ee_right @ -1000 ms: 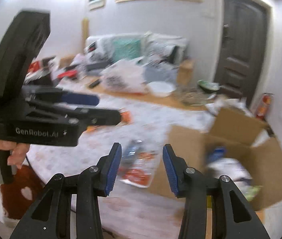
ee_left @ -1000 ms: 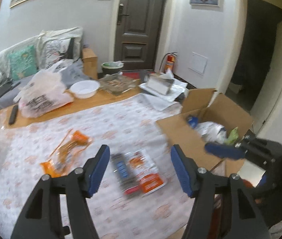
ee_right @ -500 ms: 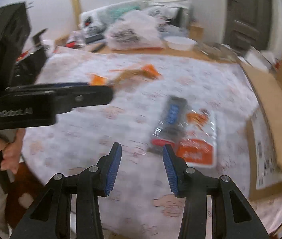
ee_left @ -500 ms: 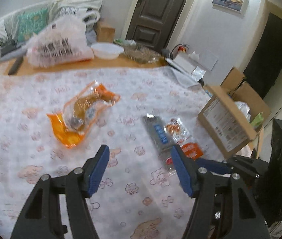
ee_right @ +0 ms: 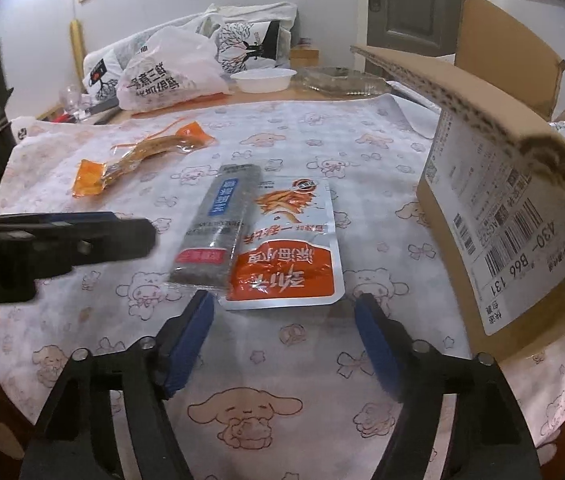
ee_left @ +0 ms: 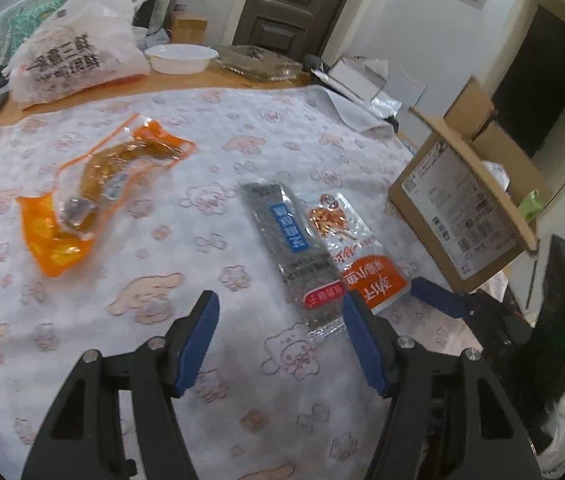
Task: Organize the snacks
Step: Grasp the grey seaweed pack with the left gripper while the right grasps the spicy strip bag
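Observation:
Three snacks lie on the patterned cloth: a grey packet with a blue label [ee_left: 295, 240] [ee_right: 218, 224], a white and orange pouch [ee_left: 356, 248] [ee_right: 288, 252] partly under it, and an orange packet [ee_left: 94, 188] [ee_right: 138, 156] to the left. An open cardboard box [ee_left: 462, 216] [ee_right: 514, 216] stands at the right. My left gripper [ee_left: 280, 344] is open, low over the cloth just before the grey packet. My right gripper [ee_right: 284, 340] is open, just before the pouch. Both are empty.
A white plastic bag [ee_left: 70, 60], a white bowl [ee_left: 181, 57] and a clear tray [ee_left: 258, 62] sit on the wooden table behind the cloth. The left gripper's body [ee_right: 42, 248] crosses the right wrist view at left.
Both grippers have come down and closer to the grey packet and the pouch. The right gripper's fingers have opened wider.

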A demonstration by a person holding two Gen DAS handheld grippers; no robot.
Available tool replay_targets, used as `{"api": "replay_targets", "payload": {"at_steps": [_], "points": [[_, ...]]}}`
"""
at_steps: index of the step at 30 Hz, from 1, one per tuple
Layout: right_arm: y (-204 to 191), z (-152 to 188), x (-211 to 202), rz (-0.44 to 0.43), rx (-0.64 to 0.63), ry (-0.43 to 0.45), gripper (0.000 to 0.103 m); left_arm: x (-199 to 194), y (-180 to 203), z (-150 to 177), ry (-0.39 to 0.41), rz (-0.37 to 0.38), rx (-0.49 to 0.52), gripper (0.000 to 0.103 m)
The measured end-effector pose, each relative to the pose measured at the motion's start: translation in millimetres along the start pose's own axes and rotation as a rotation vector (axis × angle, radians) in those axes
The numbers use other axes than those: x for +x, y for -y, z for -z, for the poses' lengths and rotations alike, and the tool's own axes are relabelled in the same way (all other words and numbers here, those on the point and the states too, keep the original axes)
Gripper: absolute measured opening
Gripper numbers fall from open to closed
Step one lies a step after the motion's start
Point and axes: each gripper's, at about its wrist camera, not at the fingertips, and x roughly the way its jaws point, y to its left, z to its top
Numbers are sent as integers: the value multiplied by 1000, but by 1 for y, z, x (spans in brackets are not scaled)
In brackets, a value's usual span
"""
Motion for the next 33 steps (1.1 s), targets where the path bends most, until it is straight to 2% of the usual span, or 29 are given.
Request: {"api": "replay_targets", "payload": {"at_steps": [4, 10, 11, 12, 13, 14, 17, 18, 21, 26, 28, 30, 31, 33], "points": [[2, -1, 2, 0, -10, 6, 78, 19, 9, -7, -16, -5, -2, 61], [2, -6, 9, 3, -29, 16, 79, 37, 18, -20, 14, -74, 18, 61], [3, -7, 10, 3, -30, 17, 79, 38, 19, -21, 17, -86, 24, 55], [2, -7, 11, 2, -33, 19, 73, 40, 21, -21, 18, -104, 34, 49], [2, -7, 10, -1, -38, 25, 69, 41, 22, -22, 19, -115, 46, 34], [1, -8, 9, -12, -46, 29, 60, 41, 21, -22, 18, -107, 48, 31], [3, -9, 8, -11, -41, 22, 53, 38, 13, -21, 18, -101, 34, 24], [5, -9, 7, -13, -37, 20, 48, 36, 10, -19, 17, -103, 32, 22], [8, -9, 3, -31, -37, 12, 41, 27, 4, -12, 27, -129, 44, 21], [6, -5, -1, -38, -42, 4, 39, 19, -6, -8, 25, -110, -3, 24], [4, -4, -2, -28, -42, 1, 43, 19, -5, -9, 24, -96, -9, 32], [2, -4, -3, -31, -47, 1, 74, 17, -4, -11, 33, -95, -8, 35], [-1, -4, -3, -43, -57, 9, 78, 16, -4, -12, 37, -93, -9, 36], [-9, -5, 1, -39, -86, 0, 78, 12, -7, -13, 48, -87, -20, 38]]}}
